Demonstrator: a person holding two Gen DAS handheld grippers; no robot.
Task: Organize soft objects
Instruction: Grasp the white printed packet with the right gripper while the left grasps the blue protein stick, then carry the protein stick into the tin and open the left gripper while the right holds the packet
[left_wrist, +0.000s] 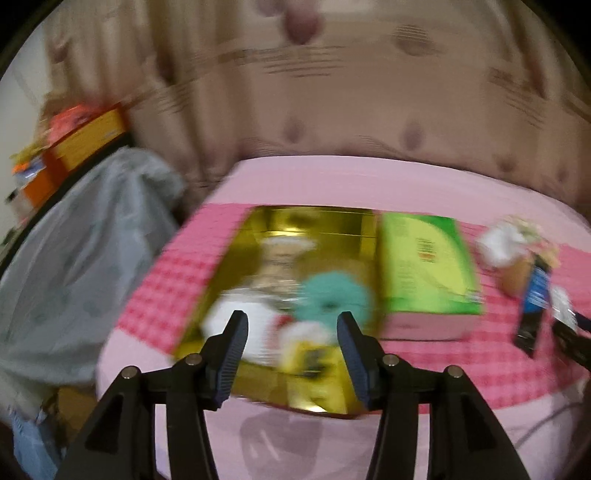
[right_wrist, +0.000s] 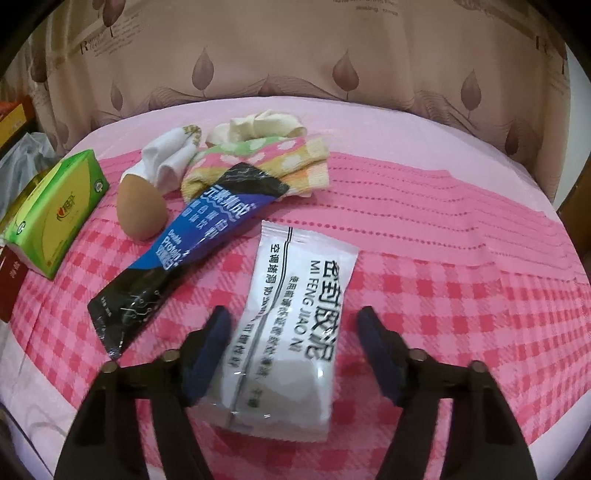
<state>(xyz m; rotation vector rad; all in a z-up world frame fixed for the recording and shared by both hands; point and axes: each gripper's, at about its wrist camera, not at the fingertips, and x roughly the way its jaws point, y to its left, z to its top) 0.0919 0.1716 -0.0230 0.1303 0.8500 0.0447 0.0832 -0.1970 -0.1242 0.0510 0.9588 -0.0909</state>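
In the blurred left wrist view a gold box (left_wrist: 258, 236) lies open on the pink cloth, holding a teal fluffy item (left_wrist: 332, 295), a white item (left_wrist: 236, 314) and a yellow one (left_wrist: 306, 354). My left gripper (left_wrist: 291, 328) is open and empty above the box's near end. In the right wrist view my right gripper (right_wrist: 291, 328) is open around the lower part of a white sealed packet (right_wrist: 295, 321) lying flat. A black-and-blue pouch (right_wrist: 177, 251), a brown egg-shaped sponge (right_wrist: 140, 210), a white sock (right_wrist: 170, 162), a patterned towel (right_wrist: 266, 162) and a cream cloth (right_wrist: 258, 125) lie beyond.
A green tissue box (right_wrist: 59, 206) stands beside the gold box and also shows in the left wrist view (left_wrist: 424, 266). A grey plastic bag (left_wrist: 81, 258) hangs left of the table. A beige curtain (right_wrist: 295, 55) runs behind. A dark red booklet (right_wrist: 11, 288) lies at the left edge.
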